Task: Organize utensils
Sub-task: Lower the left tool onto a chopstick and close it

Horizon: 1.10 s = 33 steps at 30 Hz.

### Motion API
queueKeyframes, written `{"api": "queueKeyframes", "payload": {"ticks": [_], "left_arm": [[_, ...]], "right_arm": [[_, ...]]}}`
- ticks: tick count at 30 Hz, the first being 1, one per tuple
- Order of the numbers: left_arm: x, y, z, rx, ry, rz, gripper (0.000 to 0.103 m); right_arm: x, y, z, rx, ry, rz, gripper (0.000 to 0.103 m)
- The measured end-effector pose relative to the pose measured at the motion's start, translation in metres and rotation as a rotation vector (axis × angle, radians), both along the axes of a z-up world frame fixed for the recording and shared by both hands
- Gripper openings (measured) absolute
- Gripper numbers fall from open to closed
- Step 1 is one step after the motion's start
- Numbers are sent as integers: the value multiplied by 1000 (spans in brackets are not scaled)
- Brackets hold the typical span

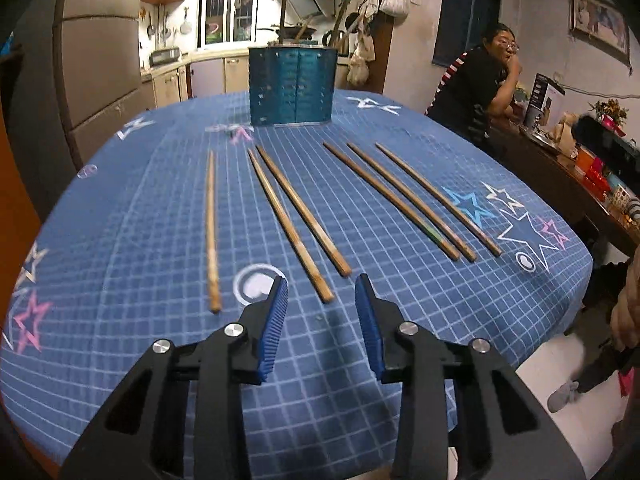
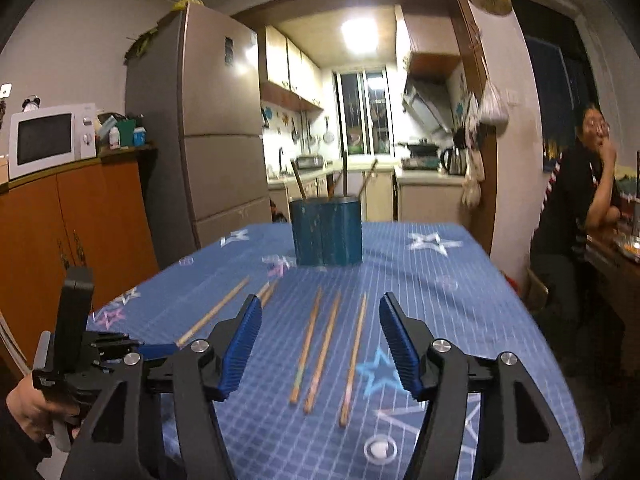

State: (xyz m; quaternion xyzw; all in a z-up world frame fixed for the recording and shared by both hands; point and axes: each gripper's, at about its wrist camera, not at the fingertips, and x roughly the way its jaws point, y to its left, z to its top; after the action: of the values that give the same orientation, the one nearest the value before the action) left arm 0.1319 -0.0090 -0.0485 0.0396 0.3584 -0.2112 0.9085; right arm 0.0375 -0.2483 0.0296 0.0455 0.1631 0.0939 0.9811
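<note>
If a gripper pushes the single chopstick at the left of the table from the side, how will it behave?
The single chopstick looks thin, straight and rigid, so it should stay stiff and seem light. Its rounded shaft may let it roll on the blue tablecloth, though the cloth probably slows it. Lying flat, it may be awkward to pinch.

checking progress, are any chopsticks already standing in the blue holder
Yes, in the right wrist view several sticks rise out of the blue holder, while six chopsticks lie on the tablecloth.
</note>
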Motion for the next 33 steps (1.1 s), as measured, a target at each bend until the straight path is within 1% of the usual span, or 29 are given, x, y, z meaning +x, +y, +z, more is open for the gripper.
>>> {"api": "queueKeyframes", "payload": {"ticks": [2,3,4,6,7,8,10,12,14,17,20,22,30,32,33], "left_arm": [[0,-2,-4,-5,6,-3,34],[-1,-2,-5,-2,7,-2,34],[0,-3,-6,3,8,0,34],[4,-6,-11,12,15,9,34],[3,-8,-14,15,19,11,28],[3,-10,-17,14,26,9,26],[3,-14,-20,24,29,11,26],[1,-17,-22,35,20,13,25],[1,-18,-22,40,16,20,21],[3,-14,-22,32,18,35,15],[4,-13,-22,28,19,36,15],[4,-14,-22,36,13,40,15],[6,-17,-22,43,-2,45,14],[6,-18,-23,55,-10,52,11],[6,-18,-23,53,-12,58,10]], "right_arm": [[-1,-2,-9,2,22,-2,61],[-1,-3,-15,6,36,-2,59],[-1,-3,-18,9,46,-3,55],[0,-5,-29,19,75,0,51],[0,-4,-36,14,91,3,48],[1,-4,-41,10,102,5,47],[3,-4,-51,12,136,15,42],[8,-2,-62,1,176,17,40],[16,-1,-74,4,221,17,37],[23,0,-85,-1,258,18,33],[30,2,-94,-10,284,14,28],[32,2,-98,-9,295,10,23],[35,11,-104,-44,285,-5,23],[36,11,-104,-51,278,-12,20],[36,11,-104,-51,275,-15,18]]}}
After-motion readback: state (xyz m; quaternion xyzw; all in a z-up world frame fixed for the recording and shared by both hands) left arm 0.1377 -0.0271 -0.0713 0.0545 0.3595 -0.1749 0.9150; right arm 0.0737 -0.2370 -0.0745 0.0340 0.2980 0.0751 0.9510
